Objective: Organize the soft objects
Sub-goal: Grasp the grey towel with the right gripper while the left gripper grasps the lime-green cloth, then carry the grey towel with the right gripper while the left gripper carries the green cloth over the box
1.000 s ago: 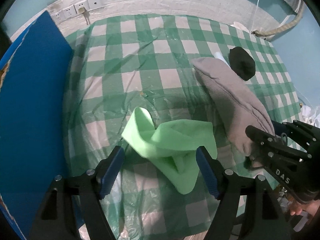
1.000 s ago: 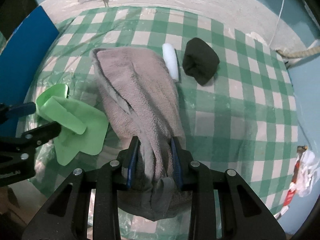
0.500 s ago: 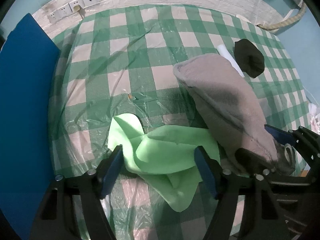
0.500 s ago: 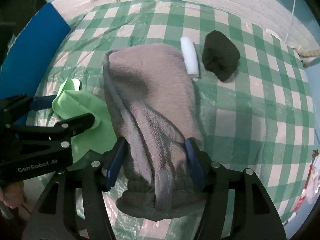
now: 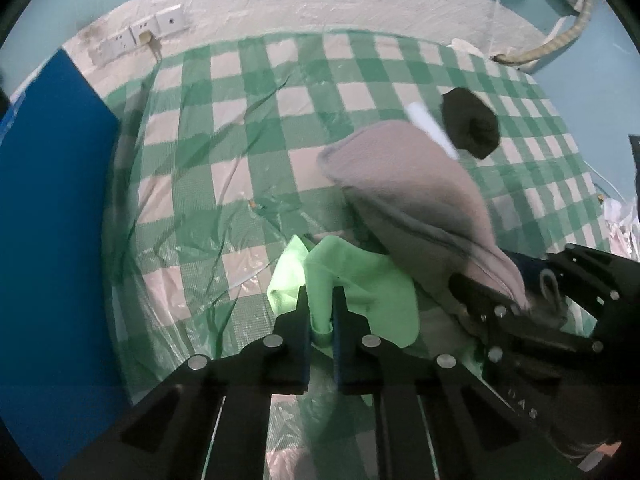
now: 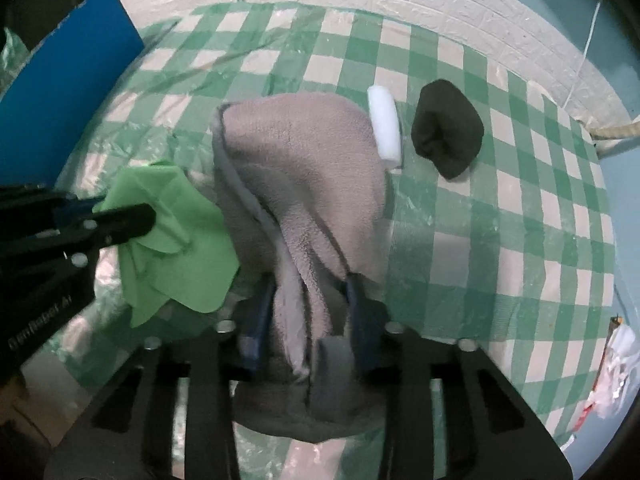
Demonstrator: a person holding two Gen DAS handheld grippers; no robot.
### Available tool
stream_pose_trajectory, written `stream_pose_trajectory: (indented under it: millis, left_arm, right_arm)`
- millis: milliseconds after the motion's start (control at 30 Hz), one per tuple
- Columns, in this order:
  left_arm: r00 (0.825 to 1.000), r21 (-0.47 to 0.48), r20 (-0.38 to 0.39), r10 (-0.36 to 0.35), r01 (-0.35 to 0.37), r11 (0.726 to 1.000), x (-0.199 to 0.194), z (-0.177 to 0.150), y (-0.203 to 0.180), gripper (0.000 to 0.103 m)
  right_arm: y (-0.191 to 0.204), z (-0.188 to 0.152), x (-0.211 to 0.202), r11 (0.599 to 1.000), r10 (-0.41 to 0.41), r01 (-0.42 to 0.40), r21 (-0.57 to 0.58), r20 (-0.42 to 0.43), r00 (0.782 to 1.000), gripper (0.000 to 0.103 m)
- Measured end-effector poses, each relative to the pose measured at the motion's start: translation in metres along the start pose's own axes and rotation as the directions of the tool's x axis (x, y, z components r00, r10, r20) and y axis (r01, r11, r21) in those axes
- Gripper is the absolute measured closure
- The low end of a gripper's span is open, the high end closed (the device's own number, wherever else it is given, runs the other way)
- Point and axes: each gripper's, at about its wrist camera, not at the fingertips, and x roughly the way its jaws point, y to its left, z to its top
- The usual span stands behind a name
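claws both gripping: left gripper (image 5: pixel 321 300) pinches green cloth (image 5: pixel 360 280); right gripper (image 6: pixel 310 300) closing around grey towel (image 6: pixel 296 168), whose near end hides its fingertips; black bundle (image 6: pixel 448 128) beyond.

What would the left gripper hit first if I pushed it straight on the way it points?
The green cloth it is already pinching: the left gripper is shut on a fold, and right beneath lies the checked tablecloth, probably very close.

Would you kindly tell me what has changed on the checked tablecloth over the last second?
The left gripper has shut on the crumpled light-green cloth, which it only straddled before. The right gripper opened briefly and is closing on the grey fleece towel again. The black sock bundle and white roll stayed put.
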Motion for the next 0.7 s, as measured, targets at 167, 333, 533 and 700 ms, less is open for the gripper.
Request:
stream_pose_trajectory:
  millis: [167, 333, 533, 700]
  left_arm:
    - [0.999, 0.029, 0.039, -0.007, 0.006, 1.000, -0.014, 0.000, -0.004, 0.095]
    - [0.997, 0.049, 0.078, 0.012, -0.016, 0.999, -0.033, -0.005, -0.006, 0.095]
    - [0.993, 0.056, 0.116, 0.038, -0.044, 0.997, -0.049, -0.003, -0.010, 0.096]
    - [0.988, 0.054, 0.142, 0.052, -0.060, 0.997, -0.064, -0.007, -0.006, 0.096]
  right_arm:
    - [-0.003, 0.000, -0.017, 0.999, 0.017, -0.018, 0.035, 0.031, 0.999, 0.079]
    - [-0.004, -0.004, -0.040, 0.998, 0.026, -0.030, 0.047, 0.070, 0.997, 0.079]
    - [-0.005, -0.005, -0.064, 0.998, 0.033, -0.039, 0.050, 0.105, 0.994, 0.079]
    - [-0.004, 0.001, -0.077, 0.998, 0.030, -0.036, 0.045, 0.130, 0.991, 0.079]
